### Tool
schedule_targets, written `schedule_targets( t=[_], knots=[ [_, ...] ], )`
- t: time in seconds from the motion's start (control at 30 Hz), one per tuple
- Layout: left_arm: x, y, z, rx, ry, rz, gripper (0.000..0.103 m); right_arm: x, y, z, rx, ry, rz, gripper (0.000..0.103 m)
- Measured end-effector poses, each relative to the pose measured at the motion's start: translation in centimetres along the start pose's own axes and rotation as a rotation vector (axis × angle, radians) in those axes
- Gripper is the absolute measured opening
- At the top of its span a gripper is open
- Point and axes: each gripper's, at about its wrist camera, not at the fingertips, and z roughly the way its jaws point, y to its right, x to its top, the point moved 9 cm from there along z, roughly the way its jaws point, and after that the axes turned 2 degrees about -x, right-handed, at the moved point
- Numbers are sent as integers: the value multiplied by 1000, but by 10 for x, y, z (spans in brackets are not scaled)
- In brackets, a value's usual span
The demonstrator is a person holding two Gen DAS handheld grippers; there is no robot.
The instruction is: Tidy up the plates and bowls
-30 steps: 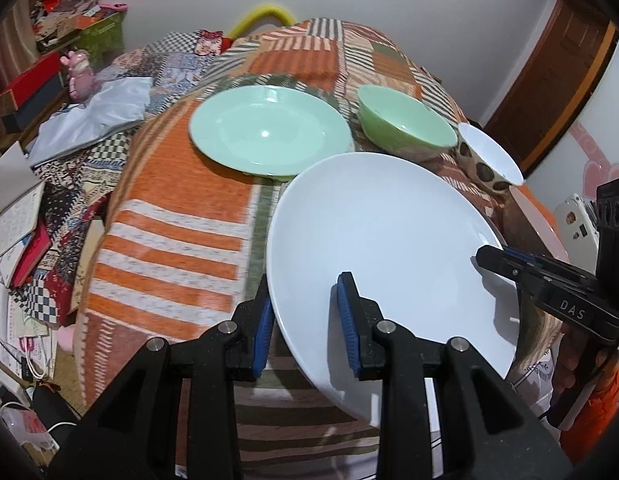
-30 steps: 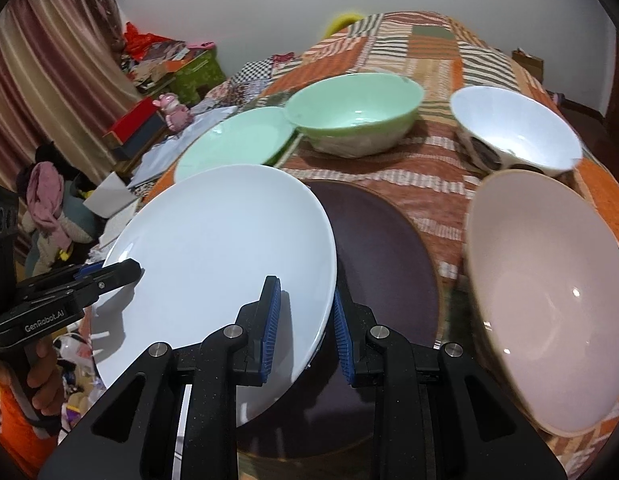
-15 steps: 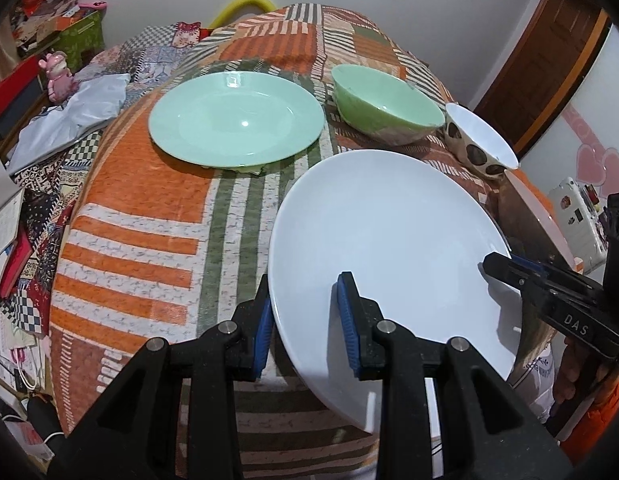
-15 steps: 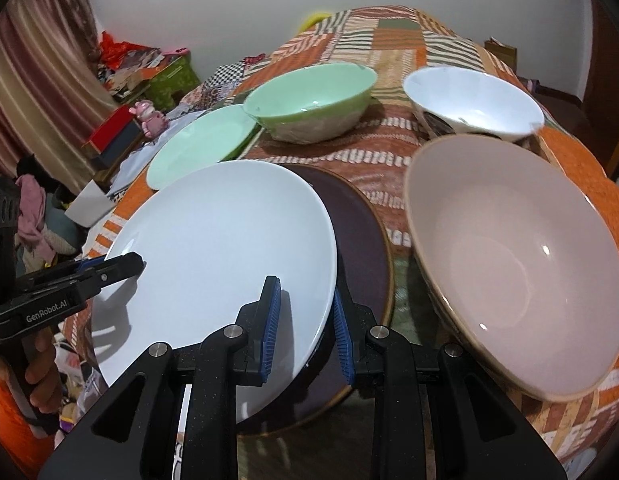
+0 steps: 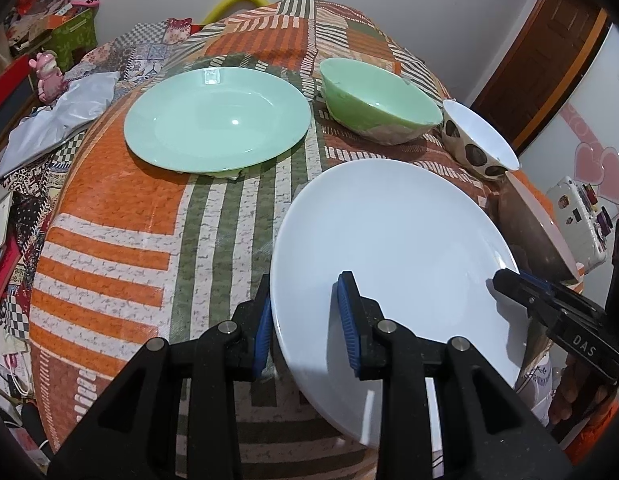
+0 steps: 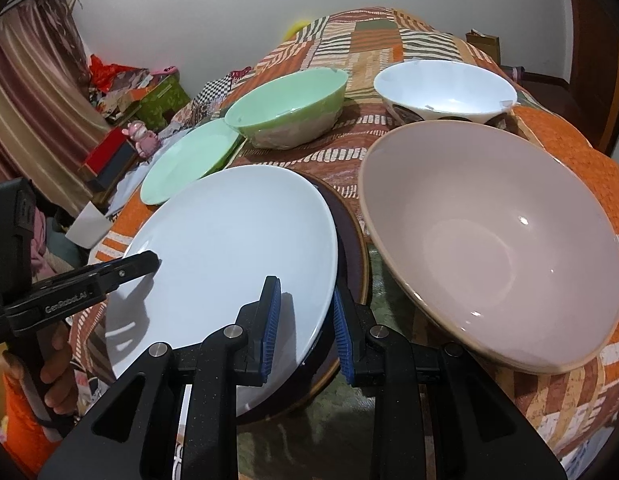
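White plate [image 5: 393, 236] gripped from 2 sides above the patterned table [image 5: 121, 216].

The left gripper [image 5: 305, 316] and right gripper [image 6: 303, 314] each have jaws clamped on opposite rims of the plate, over a dark plate [image 6: 351, 248]. Beside it sit a beige bowl [image 6: 489, 240], green bowl [image 5: 379, 106], spotted bowl [image 5: 477, 140] and green plate [image 5: 217, 120].

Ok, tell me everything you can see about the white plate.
The white plate is round, plain, glossy, probably ceramic, with a shallow dished middle and nothing on it. It is tilted above the patterned cloth, its right part over a dark brown plate. The left gripper clamps its left rim and the right gripper its right rim.
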Motion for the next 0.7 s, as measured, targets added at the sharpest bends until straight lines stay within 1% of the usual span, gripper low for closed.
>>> schedule_targets(
  t=[0.07, 0.2, 0.43, 0.57, 0.7],
  knots=[
    [2, 1, 2, 2, 0, 3, 30, 1, 0, -2, 5, 5, 4, 23],
    [6, 4, 7, 36, 8, 32, 30, 2, 3, -6, 12, 13, 17, 23],
    [6, 8, 15, 32, -1, 42, 30, 2, 5, -12, 24, 23, 29, 23],
    [6, 7, 15, 39, 4, 45, 30, 4, 8, -16, -10, 44, 27, 25],
    [7, 2, 11, 45, 13, 34, 30, 6, 9, -20, -3, 50, 19, 25]
  ],
)
